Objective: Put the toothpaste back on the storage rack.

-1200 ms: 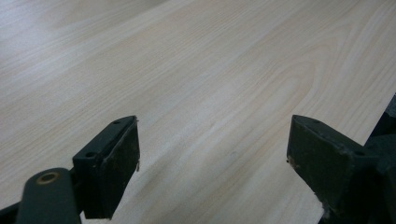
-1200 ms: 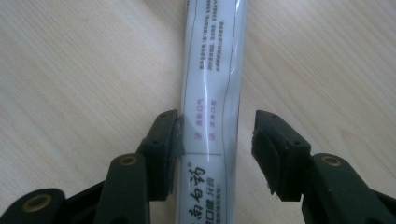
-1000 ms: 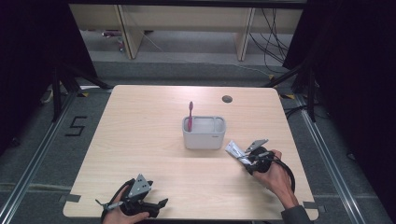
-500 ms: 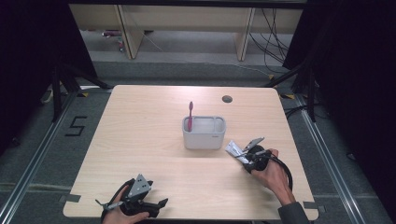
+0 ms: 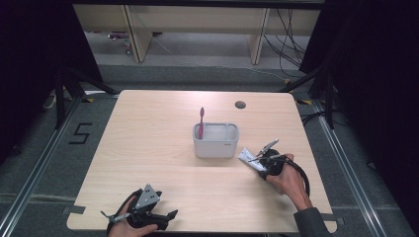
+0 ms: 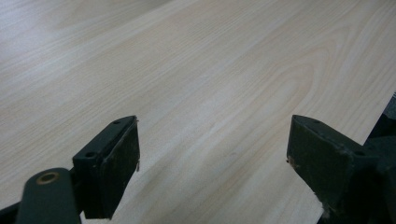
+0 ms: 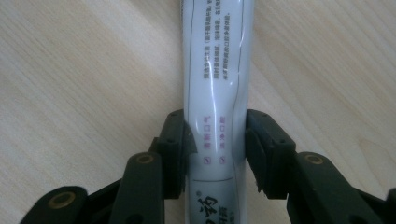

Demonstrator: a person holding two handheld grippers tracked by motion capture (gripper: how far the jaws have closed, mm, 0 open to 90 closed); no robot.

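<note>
A white toothpaste tube (image 7: pixel 217 70) with printed text lies flat on the wooden table (image 5: pixel 148 138), just right of a white holder (image 5: pixel 216 147). In the high view the tube (image 5: pixel 247 159) pokes out to the left of my right gripper (image 5: pixel 256 161). That gripper (image 7: pixel 217 140) has just been closing, and its black pads (image 7: pixel 180 144) now sit against both sides of the tube. A pink toothbrush (image 5: pixel 201 121) stands upright in the holder's left compartment. My left gripper (image 5: pixel 169 219) rests at the near left edge, jaws wide open (image 6: pixel 212 154) over bare wood.
A small round hole (image 5: pixel 240 104) sits in the table's far right part. Dark stands and cables surround the table, and a shelf unit stands beyond its far edge. Bare wood stretches across the left half.
The right gripper's jaws have drawn in against the toothpaste tube, and the hand has shifted only slightly. The left gripper has stayed put.
</note>
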